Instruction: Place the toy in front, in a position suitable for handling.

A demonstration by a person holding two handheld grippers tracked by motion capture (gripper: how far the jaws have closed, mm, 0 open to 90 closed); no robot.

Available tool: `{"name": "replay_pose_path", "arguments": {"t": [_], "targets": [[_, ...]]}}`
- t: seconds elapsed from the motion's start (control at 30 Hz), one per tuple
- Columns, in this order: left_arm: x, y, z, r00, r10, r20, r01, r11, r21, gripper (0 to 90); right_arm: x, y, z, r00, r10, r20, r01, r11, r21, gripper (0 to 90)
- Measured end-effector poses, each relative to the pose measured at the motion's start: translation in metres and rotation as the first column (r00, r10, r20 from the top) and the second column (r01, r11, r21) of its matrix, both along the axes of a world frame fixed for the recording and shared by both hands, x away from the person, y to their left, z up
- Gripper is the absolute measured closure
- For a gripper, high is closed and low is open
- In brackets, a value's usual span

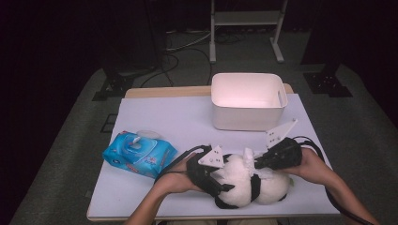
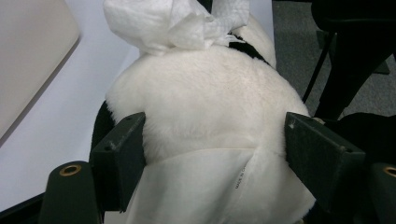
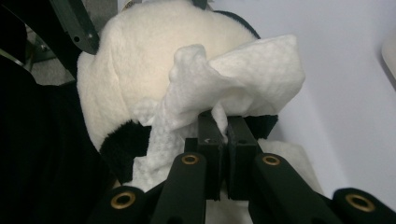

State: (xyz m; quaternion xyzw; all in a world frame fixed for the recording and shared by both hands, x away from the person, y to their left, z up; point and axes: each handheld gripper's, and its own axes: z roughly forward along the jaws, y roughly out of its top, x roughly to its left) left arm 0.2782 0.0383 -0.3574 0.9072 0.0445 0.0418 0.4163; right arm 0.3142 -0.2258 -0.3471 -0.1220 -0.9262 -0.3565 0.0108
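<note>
The right gripper [image 3: 223,133] has its jaws pressed together on a crumpled white wipe [image 3: 233,79], which rests against the white fur of a plush panda [image 3: 135,70]. The left gripper [image 2: 215,144] has its jaws spread wide around the panda's rounded body, both pads pressing into the fur at either side (a sewn-in label lies between them).

From above, the panda [image 1: 244,180] lies at the near edge of the table [image 1: 178,117], between the left gripper [image 1: 209,171] and the right gripper [image 1: 277,154], with the wipe [image 1: 248,157] on top of it.

Behind them stands a white bin [image 1: 248,101]; what shows of its inside is bare. A blue wipe pack [image 1: 138,153] lies well to the left, its lid flipped open and a sheet poking out.
</note>
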Motion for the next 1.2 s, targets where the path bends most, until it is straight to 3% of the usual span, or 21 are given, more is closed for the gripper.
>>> {"name": "replay_pose_path", "arguments": {"t": [0.23, 0.67, 1.0, 1.2], "targets": [[-0.002, -0.003, 0.002, 0.9998, -0.011, 0.017, 0.010, 0.9998, 0.019, 23.6, 0.000, 0.006, 0.005, 0.9996, 0.029, 0.003, -0.029, 0.999, 0.014, 85.7], [-0.004, -0.002, 0.001, 0.9996, -0.015, 0.023, 0.015, 0.9997, 0.019, 23.7, 0.006, 0.051, 0.022, 0.9921, 0.116, 0.046, -0.116, 0.993, -0.008, 85.5], [-0.007, -0.004, 0.002, 0.9992, -0.024, 0.031, 0.023, 0.9996, 0.013, 23.9, 0.012, 0.030, 0.017, 0.9976, 0.068, 0.015, -0.068, 0.998, -0.006, 85.5], [-0.008, -0.005, 0.003, 0.9989, -0.031, 0.036, 0.030, 0.9993, 0.024, 23.8, 0.016, 0.044, 0.017, 0.9964, 0.082, 0.021, -0.082, 0.997, -0.010, 85.4]]}}
